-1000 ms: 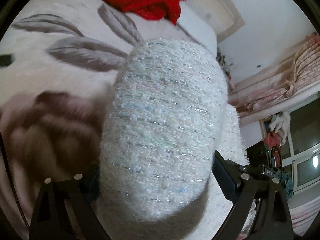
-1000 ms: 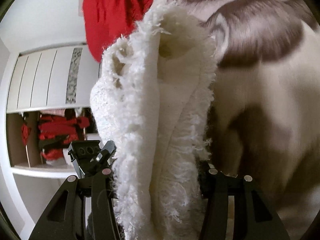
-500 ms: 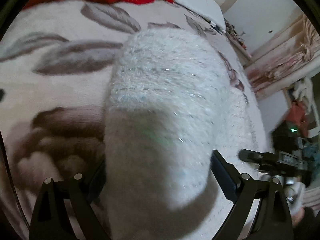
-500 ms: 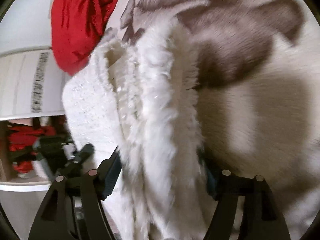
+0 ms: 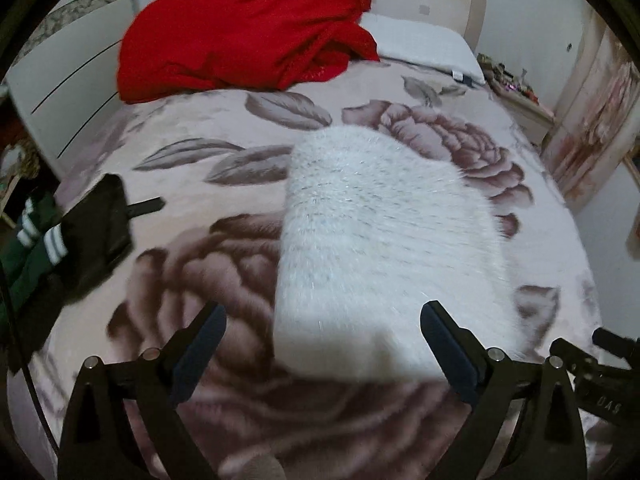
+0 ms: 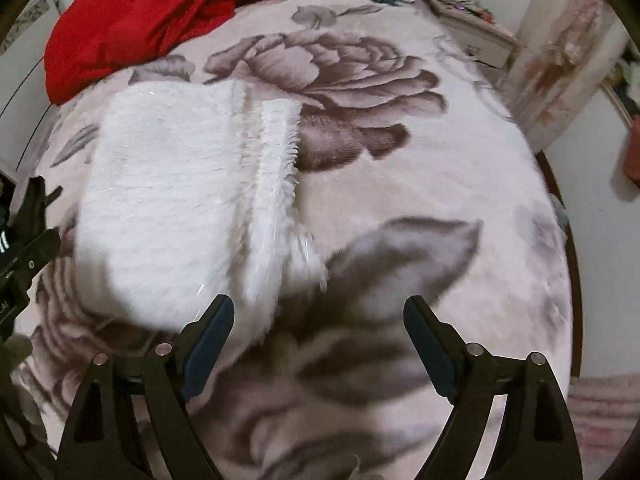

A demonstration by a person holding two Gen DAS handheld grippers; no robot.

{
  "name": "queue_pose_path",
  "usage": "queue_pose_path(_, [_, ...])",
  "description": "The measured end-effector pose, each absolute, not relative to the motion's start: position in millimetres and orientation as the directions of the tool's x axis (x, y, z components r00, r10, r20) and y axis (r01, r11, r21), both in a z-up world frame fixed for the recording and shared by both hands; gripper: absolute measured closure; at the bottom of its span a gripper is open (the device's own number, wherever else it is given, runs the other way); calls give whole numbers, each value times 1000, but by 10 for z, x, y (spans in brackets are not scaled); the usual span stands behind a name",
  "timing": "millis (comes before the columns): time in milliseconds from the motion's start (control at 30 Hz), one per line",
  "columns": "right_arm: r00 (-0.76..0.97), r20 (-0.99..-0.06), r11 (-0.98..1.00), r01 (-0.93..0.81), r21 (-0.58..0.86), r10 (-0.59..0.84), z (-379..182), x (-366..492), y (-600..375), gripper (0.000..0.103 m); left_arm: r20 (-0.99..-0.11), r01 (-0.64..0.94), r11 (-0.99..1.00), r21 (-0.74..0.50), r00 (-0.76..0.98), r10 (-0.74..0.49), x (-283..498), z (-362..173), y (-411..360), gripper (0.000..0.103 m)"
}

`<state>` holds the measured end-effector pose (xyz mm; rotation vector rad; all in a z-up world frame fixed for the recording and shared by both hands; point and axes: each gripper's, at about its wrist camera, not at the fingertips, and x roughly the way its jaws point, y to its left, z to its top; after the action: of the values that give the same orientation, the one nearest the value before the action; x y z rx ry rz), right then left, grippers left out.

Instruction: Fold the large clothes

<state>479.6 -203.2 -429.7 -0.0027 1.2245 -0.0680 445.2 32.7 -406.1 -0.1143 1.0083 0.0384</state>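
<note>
While the folded white sweater (image 5: 384, 248) lay flat on the flowered blanket (image 5: 400, 140) of the bed, both claws hung above it with nothing between their fingers. The left claw (image 5: 320, 344) stood wide over the sweater's near edge. The right claw (image 6: 318, 336) was opening beside its fringed hem. A red garment (image 5: 248, 28) was heaped near the pillow (image 5: 420, 40).

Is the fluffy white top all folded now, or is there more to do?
The white top looks done: it lies folded on the flowery blanket. Nothing is in hand; the left tongs are open and empty, and the right tongs are opening with nothing between them. The red garment near the pillow lies in an unfolded heap.
</note>
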Motion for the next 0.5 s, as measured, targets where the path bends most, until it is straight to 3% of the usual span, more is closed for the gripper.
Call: queue_pose_path(500, [527,-847,997,54,-56,-76,-1599,2784,-2053,14,-765,-83,995,-58,644,9,2865,-1863,-47,4])
